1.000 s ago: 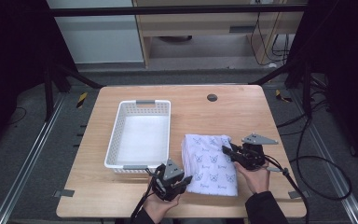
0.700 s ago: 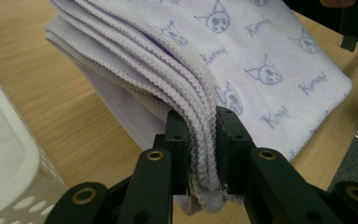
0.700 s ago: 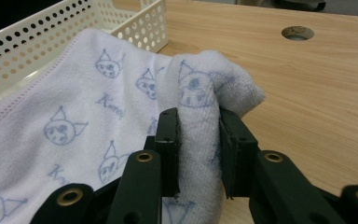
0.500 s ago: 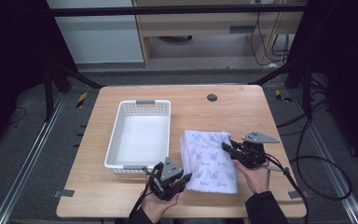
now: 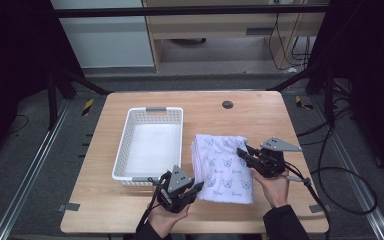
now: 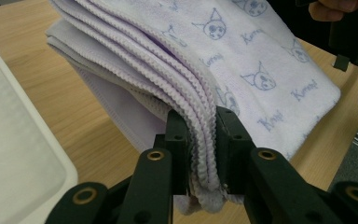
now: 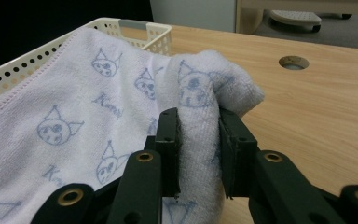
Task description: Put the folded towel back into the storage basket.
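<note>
Item: folded towel [image 5: 223, 167], pale lilac terry with a printed cat-face motif, stacked in several layers. We find it on the wooden bench [image 5: 260, 112], just beside the right wall of the white perforated basket [image 5: 152, 145], which stands empty.

Handling, as we judge it: light, soft and limp, with no stiffness of its own. The pile gives good friction, so slipping is unlikely; the risk is that the layers fan apart or sag between two holds. Not fragile. We would take it at the stitched edges or at a folded corner, catching all layers at once, one hold on each side so the fold keeps its shape.

Left gripper [image 6: 200, 154]: clenched on the near left edge of the towel. In the left gripper view we see the ribbed hems of several layers squeezed between the jaws, with the edge raised off the bench and the lowest layer drooping below.

Right gripper [image 7: 198, 149]: clenched on the right-hand edge, toward the far corner. In the right gripper view a thick bunched fold bulges above the jaws.

Position: the towel spans the gap between the two grippers, its middle resting on the bench, its left edge lifted. The basket lies to the left of both holds.
</note>
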Action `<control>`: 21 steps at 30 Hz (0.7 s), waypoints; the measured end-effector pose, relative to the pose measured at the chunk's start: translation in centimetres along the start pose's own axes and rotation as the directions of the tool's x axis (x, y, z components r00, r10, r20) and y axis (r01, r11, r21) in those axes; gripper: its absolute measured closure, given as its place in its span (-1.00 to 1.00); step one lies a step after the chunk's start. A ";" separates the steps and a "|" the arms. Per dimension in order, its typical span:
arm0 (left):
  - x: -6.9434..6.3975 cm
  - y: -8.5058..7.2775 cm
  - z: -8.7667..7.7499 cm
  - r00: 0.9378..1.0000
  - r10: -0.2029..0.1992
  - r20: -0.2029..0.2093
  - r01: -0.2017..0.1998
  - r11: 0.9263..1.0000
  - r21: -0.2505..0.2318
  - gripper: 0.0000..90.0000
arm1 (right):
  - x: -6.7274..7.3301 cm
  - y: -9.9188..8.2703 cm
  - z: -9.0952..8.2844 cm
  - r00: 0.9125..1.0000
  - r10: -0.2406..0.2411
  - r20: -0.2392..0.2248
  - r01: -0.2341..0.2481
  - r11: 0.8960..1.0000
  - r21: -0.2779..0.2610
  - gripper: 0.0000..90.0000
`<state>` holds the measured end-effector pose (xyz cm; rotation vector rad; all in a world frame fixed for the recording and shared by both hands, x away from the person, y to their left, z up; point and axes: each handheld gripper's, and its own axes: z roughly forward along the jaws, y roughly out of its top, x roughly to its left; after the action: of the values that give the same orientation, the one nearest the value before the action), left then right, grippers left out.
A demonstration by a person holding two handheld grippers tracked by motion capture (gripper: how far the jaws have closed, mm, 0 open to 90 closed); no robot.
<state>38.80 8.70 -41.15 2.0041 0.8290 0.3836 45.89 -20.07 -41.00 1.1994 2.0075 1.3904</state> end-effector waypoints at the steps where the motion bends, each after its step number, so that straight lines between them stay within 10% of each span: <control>1: 0.1 0.1 -0.1 1.000 -0.001 -0.001 0.001 1.000 0.000 0.69 | 0.1 0.1 0.0 1.000 -0.004 0.003 0.004 1.000 -0.004 0.60; 21: 1.0 2.5 -1.8 1.000 0.017 -0.024 -0.018 0.999 -0.051 0.69 | 0.9 2.7 -0.3 1.000 -0.024 0.013 0.025 0.998 -0.062 0.60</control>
<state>39.48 9.62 -38.12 1.9642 0.8084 0.4350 46.26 -19.12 -38.27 1.1496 1.9494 1.4203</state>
